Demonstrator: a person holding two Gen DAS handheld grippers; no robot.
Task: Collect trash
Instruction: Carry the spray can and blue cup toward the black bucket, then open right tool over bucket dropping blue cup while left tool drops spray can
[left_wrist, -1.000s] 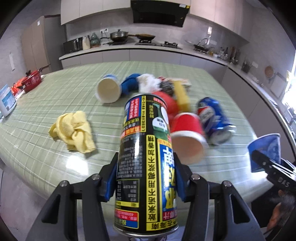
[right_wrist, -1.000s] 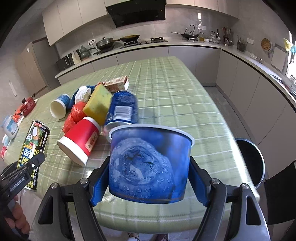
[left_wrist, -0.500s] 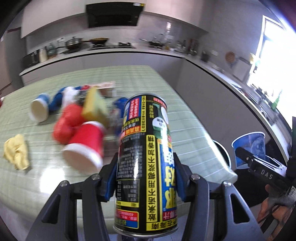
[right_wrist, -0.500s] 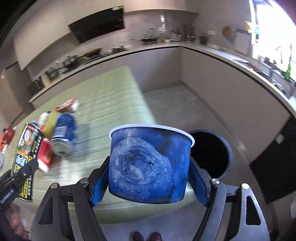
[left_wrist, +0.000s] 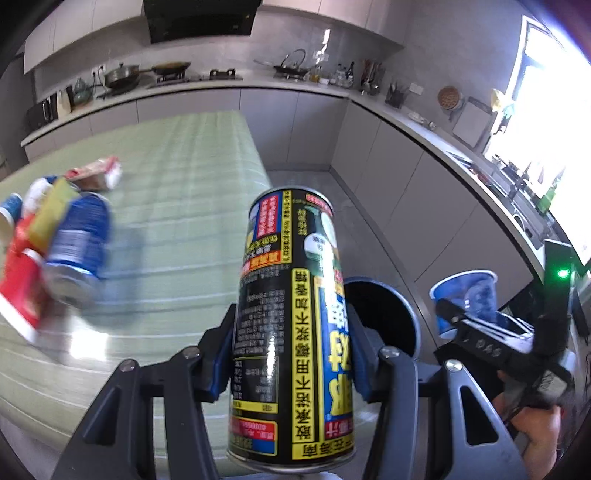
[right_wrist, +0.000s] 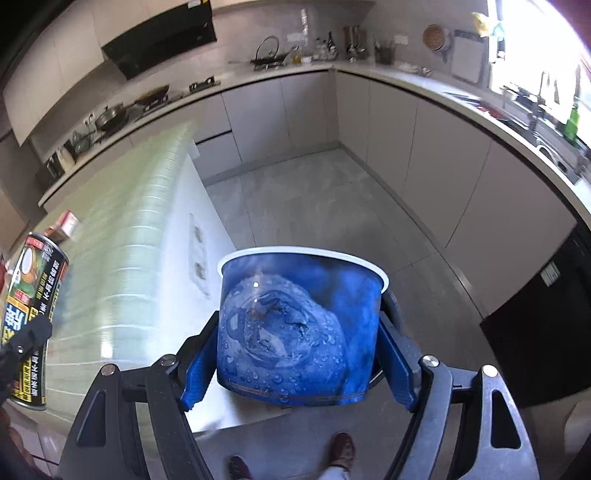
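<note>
My left gripper (left_wrist: 291, 358) is shut on a tall black-and-yellow can (left_wrist: 291, 295), held upright past the table's right end. Behind the can a round black trash bin (left_wrist: 388, 317) stands on the floor. My right gripper (right_wrist: 299, 369) is shut on a blue paper cup (right_wrist: 299, 317) with a white rim. The cup hangs over the bin, of which only a dark rim (right_wrist: 392, 306) shows. The left wrist view has the cup (left_wrist: 467, 295) to the bin's right. The can (right_wrist: 31, 314) appears at the right wrist view's left edge.
On the green checked table (left_wrist: 177, 206) lie a blue can (left_wrist: 79, 240), a red cup (left_wrist: 18, 291), a yellow sponge (left_wrist: 51, 210) and a carton (left_wrist: 98, 175). Grey floor and kitchen cabinets surround the bin. A person's shoes (right_wrist: 341, 446) stand close below.
Both grippers have swung right, off the table top and out over the floor at its end. The bin has come into view. Both grips are unchanged.
</note>
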